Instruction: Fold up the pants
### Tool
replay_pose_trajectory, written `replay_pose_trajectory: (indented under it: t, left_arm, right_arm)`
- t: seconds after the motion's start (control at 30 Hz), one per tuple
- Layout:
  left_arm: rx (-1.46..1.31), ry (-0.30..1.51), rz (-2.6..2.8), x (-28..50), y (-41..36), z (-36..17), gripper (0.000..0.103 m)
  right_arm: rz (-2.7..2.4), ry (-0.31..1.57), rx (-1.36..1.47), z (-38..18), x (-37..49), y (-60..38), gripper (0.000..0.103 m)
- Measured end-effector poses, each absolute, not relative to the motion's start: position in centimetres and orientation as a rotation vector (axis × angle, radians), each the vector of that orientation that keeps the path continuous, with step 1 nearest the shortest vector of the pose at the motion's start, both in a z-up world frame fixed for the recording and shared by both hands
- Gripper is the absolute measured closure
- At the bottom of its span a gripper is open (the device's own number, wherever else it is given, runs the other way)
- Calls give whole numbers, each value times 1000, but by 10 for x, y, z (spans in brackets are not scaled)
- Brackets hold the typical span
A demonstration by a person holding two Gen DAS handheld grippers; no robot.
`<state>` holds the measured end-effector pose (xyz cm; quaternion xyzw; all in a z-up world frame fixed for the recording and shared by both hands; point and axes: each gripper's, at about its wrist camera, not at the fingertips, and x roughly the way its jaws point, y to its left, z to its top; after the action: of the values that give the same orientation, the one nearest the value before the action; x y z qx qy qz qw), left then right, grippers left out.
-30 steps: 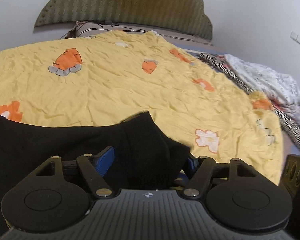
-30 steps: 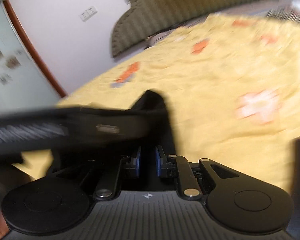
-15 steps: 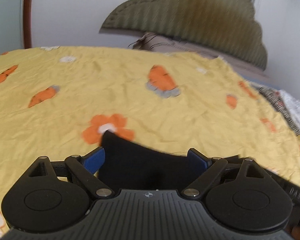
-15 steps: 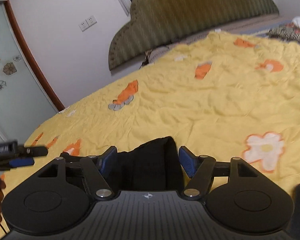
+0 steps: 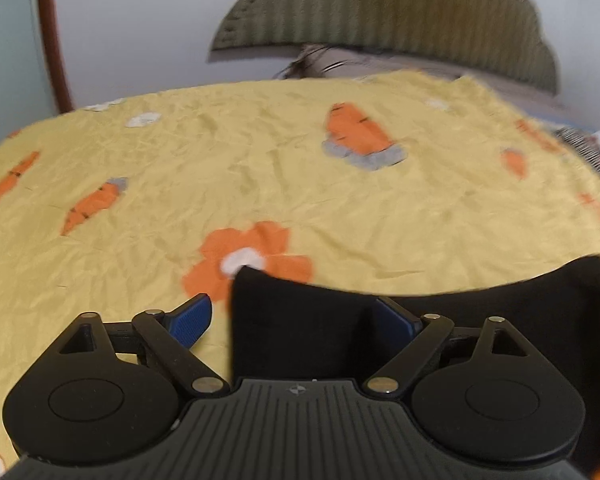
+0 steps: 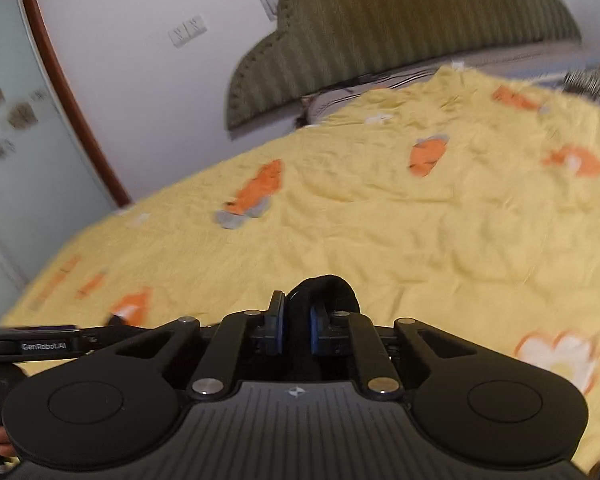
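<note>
The black pants (image 5: 380, 320) are spread on the yellow bedsheet (image 5: 260, 184), their long axis running toward the right of the left gripper (image 5: 296, 316), which is kept wide open with one corner between its jaws. A bunched edge of the pants is pinched by the right gripper (image 6: 296, 328), whose jaws have just been closing, so this hand is judged the nearer.

Pants (image 5: 340, 320) lying on a bedspread (image 5: 260, 184), headboard (image 5: 400, 16) behind.
The pants sit at the near edge; a door frame (image 5: 50, 36) stands left of the bed, rumpled bedding (image 5: 592, 148) to the right.

matt black pants (image 5: 300, 320) (cloth), crumpled cotton bedspread (image 5: 260, 184)
</note>
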<state>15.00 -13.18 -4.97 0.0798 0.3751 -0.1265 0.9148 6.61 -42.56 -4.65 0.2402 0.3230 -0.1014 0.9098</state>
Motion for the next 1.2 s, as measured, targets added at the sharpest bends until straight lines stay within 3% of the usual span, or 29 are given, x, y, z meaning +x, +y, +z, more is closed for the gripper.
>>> replay_pose_trajectory:
  t: [0.1, 0.2, 0.43, 0.73, 0.77, 0.83, 0.87, 0.9, 1.03, 1.1, 1.2]
  left_arm:
    - [193, 795, -233, 160, -133, -62, 15]
    - [141, 803, -240, 155, -121, -57, 16]
    - [84, 770, -362, 102, -108, -28, 14]
    - [242, 822, -397, 65, -130, -64, 12]
    - [238, 812, -402, 62, -130, -61, 12]
    - [209, 799, -428, 58, -129, -53, 12]
    - [190, 794, -430, 56, -128, -50, 12]
    - [171, 786, -431, 55, -128, -48, 12]
    - [183, 771, -435, 51, -135, -48, 12]
    - [197, 781, -439, 50, -139, -52, 12]
    - [206, 787, -443, 46, -143, -57, 12]
  right_arm:
    - [-227, 770, 446, -64, 81, -425, 86]
    - [-265, 719, 488, -53, 60, -429, 80]
    - [-253, 609, 545, -20, -22, -414, 80]
    - [-199, 750, 617, -48, -46, -397, 78]
    - [-193, 741, 638, -49, -48, -399, 75]
    - [-170, 729, 682, -51, -51, -402, 59]
    - [-163, 726, 702, -52, -52, -403, 44]
    - [-164, 719, 712, -53, -54, -403, 41]
    - [-168, 712, 661, -54, -53, -395, 46]
    - [-161, 705, 647, -53, -53, -394, 72]
    - [-176, 692, 643, -50, -56, -397, 92]
